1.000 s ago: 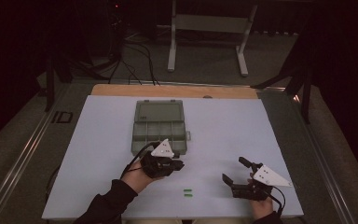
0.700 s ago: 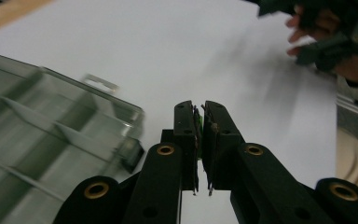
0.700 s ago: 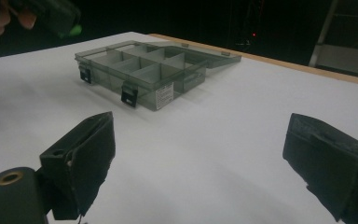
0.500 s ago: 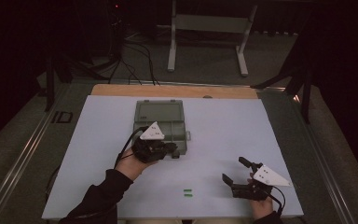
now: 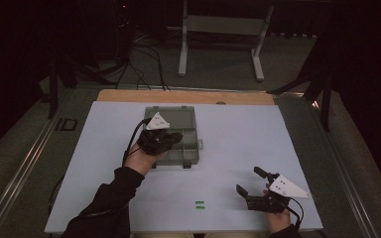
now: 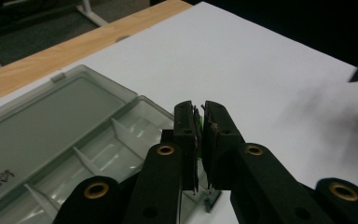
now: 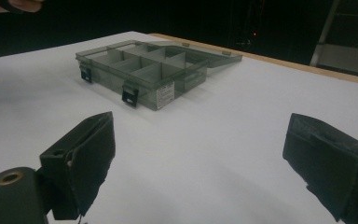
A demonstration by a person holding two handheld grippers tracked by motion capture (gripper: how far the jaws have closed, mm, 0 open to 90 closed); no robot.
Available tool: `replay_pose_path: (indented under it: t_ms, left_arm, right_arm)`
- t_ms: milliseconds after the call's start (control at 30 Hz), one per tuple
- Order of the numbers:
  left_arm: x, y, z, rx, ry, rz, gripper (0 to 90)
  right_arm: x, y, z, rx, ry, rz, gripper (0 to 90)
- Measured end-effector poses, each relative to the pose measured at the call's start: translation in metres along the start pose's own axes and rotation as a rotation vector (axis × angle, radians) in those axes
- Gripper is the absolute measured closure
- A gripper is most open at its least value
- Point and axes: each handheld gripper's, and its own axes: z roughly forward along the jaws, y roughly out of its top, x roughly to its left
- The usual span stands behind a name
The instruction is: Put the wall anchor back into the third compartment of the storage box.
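The left gripper (image 6: pixel 199 140), jaws pinched on a small green piece (image 6: pixel 198 122), hovers over the open compartment box (image 5: pixel 176 133) near the table's far edge, apparently to drop it in, while the right gripper (image 5: pixel 250 182) rests wide open near the near right corner, two green pieces (image 5: pixel 200 204) lying beside it.

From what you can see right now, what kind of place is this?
Probably a lab or recording workspace, not a home: a table with a white work surface bearing one compartment box, handheld grippers trailing cables, loose cables and a metal stand on the dark floor.
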Motion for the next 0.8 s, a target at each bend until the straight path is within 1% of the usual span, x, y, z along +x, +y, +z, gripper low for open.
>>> replay_pose_path:
  t_ms: [67, 167, 233, 400, 500, 533, 567, 633, 700, 733, 800]
  left_arm:
    - [0.004, -0.001, 0.003, -0.008, 0.005, -0.016, 83.1]
    - [0.009, -0.003, 0.008, -0.003, 0.016, -0.034, 83.1]
    - [0.012, -0.004, 0.013, -0.001, 0.029, -0.046, 83.0]
    - [0.020, -0.005, 0.023, 0.002, 0.060, -0.092, 83.0]
    - [0.024, -0.006, 0.030, 0.003, 0.084, -0.127, 83.0]
    - [0.024, -0.006, 0.030, 0.003, 0.084, -0.127, 82.9]
    - [0.028, -0.007, 0.035, 0.013, 0.096, -0.153, 82.9]
    - [0.030, -0.008, 0.040, 0.026, 0.116, -0.176, 83.0]
    - [0.031, -0.010, 0.045, 0.042, 0.116, -0.190, 83.0]
    - [0.032, -0.010, 0.048, 0.047, 0.124, -0.197, 82.9]
    - [0.033, -0.012, 0.052, 0.049, 0.121, -0.223, 83.0]
  right_arm:
    - [0.000, 0.000, 0.000, 0.001, -0.001, -0.001, 9.4]
    - [0.000, -0.001, 0.001, 0.004, 0.003, 0.001, 9.4]
    - [0.000, -0.001, 0.001, 0.006, 0.005, 0.003, 9.5]
    - [0.001, -0.001, 0.001, 0.005, 0.009, 0.001, 9.5]
    - [0.000, -0.001, 0.001, 0.006, 0.009, 0.002, 9.5]
    - [0.000, -0.001, 0.001, 0.006, 0.009, 0.002, 9.5]
    - [0.000, -0.001, 0.001, 0.006, 0.009, 0.001, 9.4]
    - [0.000, -0.001, 0.001, 0.006, 0.011, 0.000, 9.5]
    - [0.000, -0.001, 0.001, 0.006, 0.011, 0.002, 9.5]
    - [0.000, -0.001, 0.001, 0.006, 0.011, 0.002, 9.5]
    - [0.000, -0.001, 0.001, 0.005, 0.013, 0.002, 9.4]
